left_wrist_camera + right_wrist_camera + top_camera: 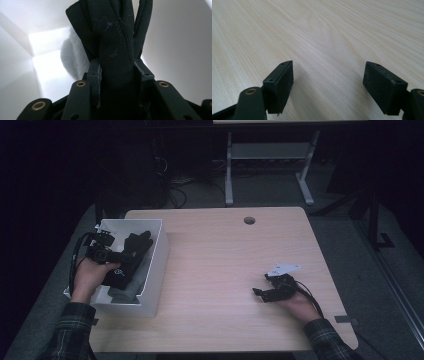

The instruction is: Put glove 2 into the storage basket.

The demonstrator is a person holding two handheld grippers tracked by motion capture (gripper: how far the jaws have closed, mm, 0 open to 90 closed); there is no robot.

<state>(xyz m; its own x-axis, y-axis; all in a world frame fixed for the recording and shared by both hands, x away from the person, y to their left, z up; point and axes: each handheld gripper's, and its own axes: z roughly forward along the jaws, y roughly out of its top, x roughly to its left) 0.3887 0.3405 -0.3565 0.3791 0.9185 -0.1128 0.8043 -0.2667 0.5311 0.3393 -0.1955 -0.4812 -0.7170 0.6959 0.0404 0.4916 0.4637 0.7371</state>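
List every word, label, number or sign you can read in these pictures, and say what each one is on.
No text can be read.
Black fabric glove in the white box, held by the left gripper: a small pale mark near its cuff, too small and blurred to read.
Light wooden table and right gripper: no lettering seen.

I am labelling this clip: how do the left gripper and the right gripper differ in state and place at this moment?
The left gripper is shut on a black glove; the right gripper is open with nothing between its jaws. The left gripper is inside the white box; the right gripper is low over the bare wooden table. Each is held in one hand.
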